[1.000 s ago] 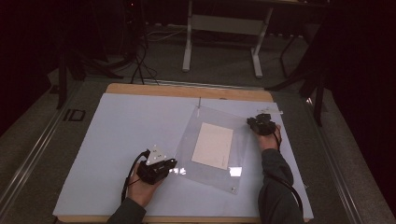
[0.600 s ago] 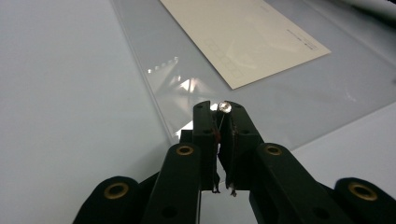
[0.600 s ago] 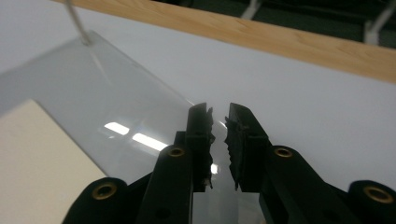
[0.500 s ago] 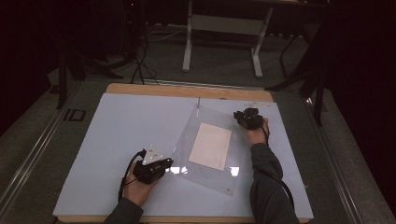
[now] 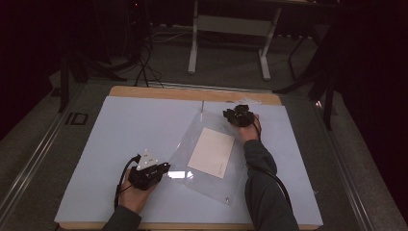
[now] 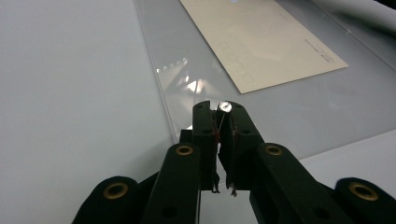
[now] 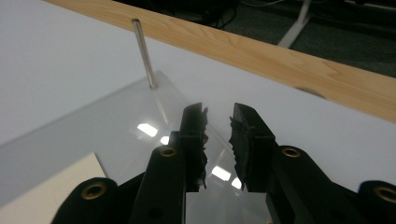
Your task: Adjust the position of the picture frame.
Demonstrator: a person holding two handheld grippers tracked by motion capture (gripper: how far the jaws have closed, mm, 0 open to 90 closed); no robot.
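At the near edge of the white-topped bench (image 5: 120,130), the left gripper (image 6: 219,123) is seen with its jaws pressed together on the corner of a clear plastic sleeve (image 5: 192,144). The sleeve is laid flat and askew at mid-bench, glossy with glare, and a cream sheet of paper (image 5: 211,152) is held inside it. Farther off, the right gripper (image 7: 218,135) is poised over the sleeve's far corner, its jaws just opened and nothing between them, beside a thin metal rod (image 7: 143,51).

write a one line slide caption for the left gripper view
Left gripper shut on the corner of a clear plastic sheet holding a cream card.
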